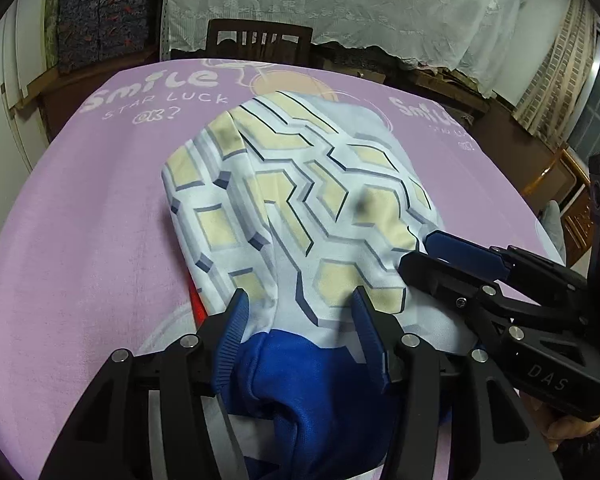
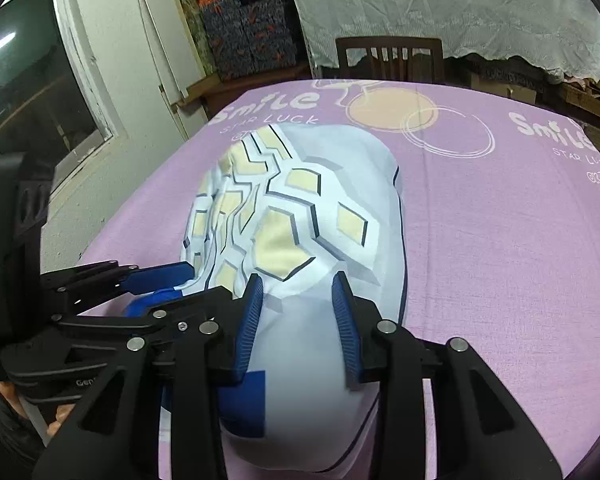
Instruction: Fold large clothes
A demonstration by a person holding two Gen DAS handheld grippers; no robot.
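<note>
Garment [image 1: 300, 200] bunched on purple sheet [image 1: 80, 240]; left gripper [image 1: 300, 312] and right gripper [image 2: 298, 300] beside each other, fingers each clamped on its near edge.

I see a table under a lilac cloth [image 2: 500, 240] printed "Smile STAR LUCK". Behind its far edge stands a dark wooden chair [image 2: 390, 58]. White lace fabric [image 2: 440, 4] hangs beyond it. Patterned blue boxes [image 2: 252, 32] are stacked against a white wall [image 2: 112, 40], beside a dark window [image 2: 32, 92].
</note>
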